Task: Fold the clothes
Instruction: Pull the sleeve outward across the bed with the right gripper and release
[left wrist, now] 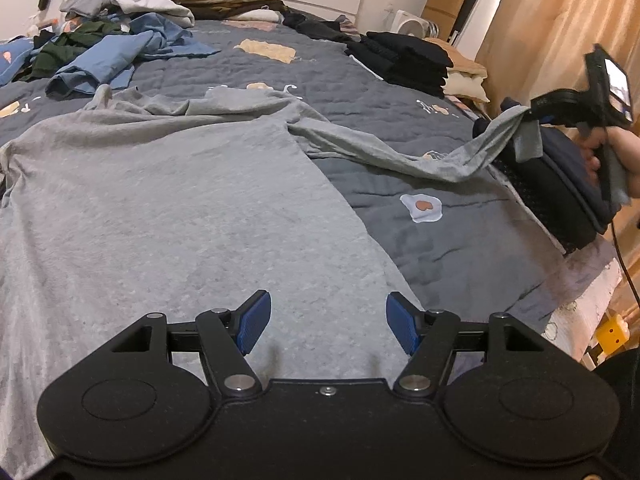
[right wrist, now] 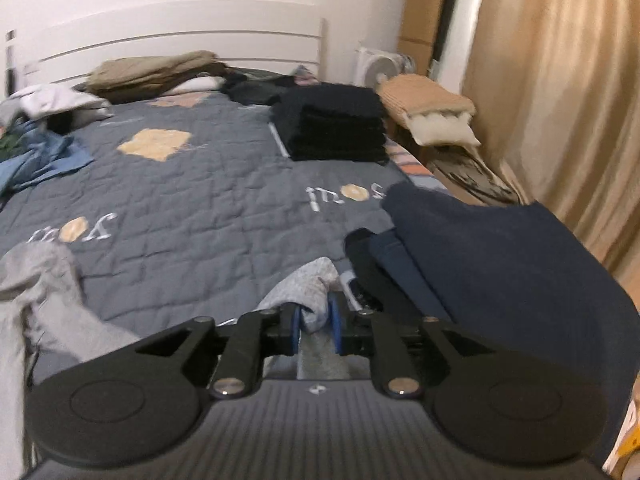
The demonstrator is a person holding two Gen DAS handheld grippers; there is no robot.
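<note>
The gray shirt (left wrist: 168,200) lies spread flat on the bed (left wrist: 460,248), on the blue-gray quilt, w/ one long sleeve (left wrist: 400,152) pulled out to the right and lifted up off the bed.

The left view shows most of the shirt. It also shows the left tongs (left wrist: 328,322) low over the shirt's near part, wide open, nothing between the 2 blue pads. Far right in that view, a hand (left wrist: 624,160) holds the right tongs (left wrist: 530,114), w/ the sleeve end hanging from the tip.

The right view shows what the left one can't: up close, the right tongs (right wrist: 316,324) have gray sleeve cloth (right wrist: 304,284) bunched between the 2 blue pads. The pads stand a bit apart, and I can't tell if they still press on the cloth. This view is blurry.

Only the left view shows the fried egg picture (left wrist: 422,207) on the quilt.

Count: 1 gray shirt, 2 tongs, 1 messy heap of blue and green clothes (left wrist: 92,52) at the far left, 1 black folded stack (right wrist: 336,124), 1 dark blue folded pile (right wrist: 500,256) just beside the right tongs, 1 brown folded pile (right wrist: 156,72) by the white headboard (right wrist: 160,36).
</note>
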